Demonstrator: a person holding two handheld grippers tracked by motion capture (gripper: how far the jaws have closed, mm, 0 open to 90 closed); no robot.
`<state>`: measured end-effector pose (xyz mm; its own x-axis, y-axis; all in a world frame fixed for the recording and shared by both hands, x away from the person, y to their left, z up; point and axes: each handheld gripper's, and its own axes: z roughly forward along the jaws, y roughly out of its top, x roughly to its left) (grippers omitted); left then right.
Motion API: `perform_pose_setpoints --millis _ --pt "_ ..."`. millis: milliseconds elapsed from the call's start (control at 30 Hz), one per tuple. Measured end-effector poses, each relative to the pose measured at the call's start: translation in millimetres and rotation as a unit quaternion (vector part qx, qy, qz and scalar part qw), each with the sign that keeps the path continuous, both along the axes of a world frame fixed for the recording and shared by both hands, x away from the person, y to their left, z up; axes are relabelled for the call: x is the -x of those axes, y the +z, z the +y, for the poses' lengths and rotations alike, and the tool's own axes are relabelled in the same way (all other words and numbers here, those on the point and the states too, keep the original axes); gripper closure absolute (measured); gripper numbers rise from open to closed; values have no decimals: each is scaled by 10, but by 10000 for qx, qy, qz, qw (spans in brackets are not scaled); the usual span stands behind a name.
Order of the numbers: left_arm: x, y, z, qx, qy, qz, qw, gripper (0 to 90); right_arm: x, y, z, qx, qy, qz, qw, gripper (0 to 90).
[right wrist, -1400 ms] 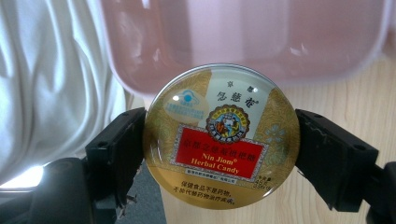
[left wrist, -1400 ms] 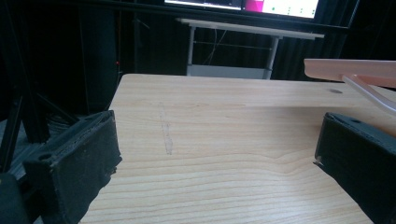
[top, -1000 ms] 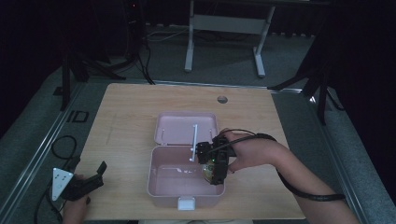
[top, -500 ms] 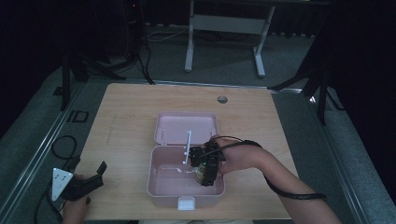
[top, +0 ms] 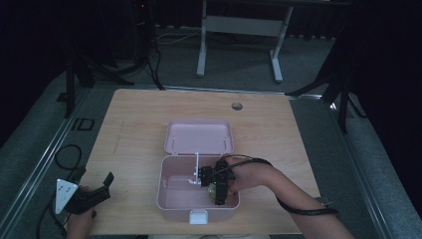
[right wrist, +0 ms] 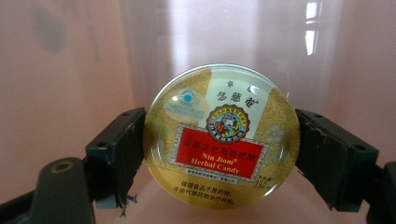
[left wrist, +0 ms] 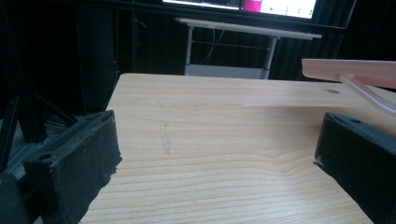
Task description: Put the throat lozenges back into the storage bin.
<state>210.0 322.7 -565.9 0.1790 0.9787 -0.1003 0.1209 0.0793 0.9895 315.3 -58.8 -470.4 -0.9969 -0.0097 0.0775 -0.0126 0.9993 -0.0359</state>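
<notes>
Gripping a round candy tin (right wrist: 222, 136), right tool (top: 219, 186) seemingly inside pink box (top: 171, 199)

Work surface: light wooden table (top: 149, 124), with a small round hole (top: 237, 106) near its far edge.
Floor: grey carpet (top: 239, 62).
Background: white-legged metal desk frame (top: 239, 25) stood beyond the table.

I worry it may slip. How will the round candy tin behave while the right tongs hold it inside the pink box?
The candy tin looks rigid, so it should not deform. Its glossy, domed lid suggests that it is slippery. The right tongs grip only its round edge, so it might pivot or pop out. Released on edge in the pink box, it could roll.
</notes>
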Motion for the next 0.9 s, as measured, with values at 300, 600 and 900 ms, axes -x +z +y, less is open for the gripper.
perform_pose_setpoints --millis 300,600,900 --pt "-1 0 1 7 -19 1 10000 3 9 -171 43 246 70 59 9997 199" --pt "1 0 5 14 -35 -4 10000 3 9 -242 46 368 85 195 9991 196" --pt "1 -1 5 13 -38 -3 10000 3 12 -70 23 123 49 116 9998 161"
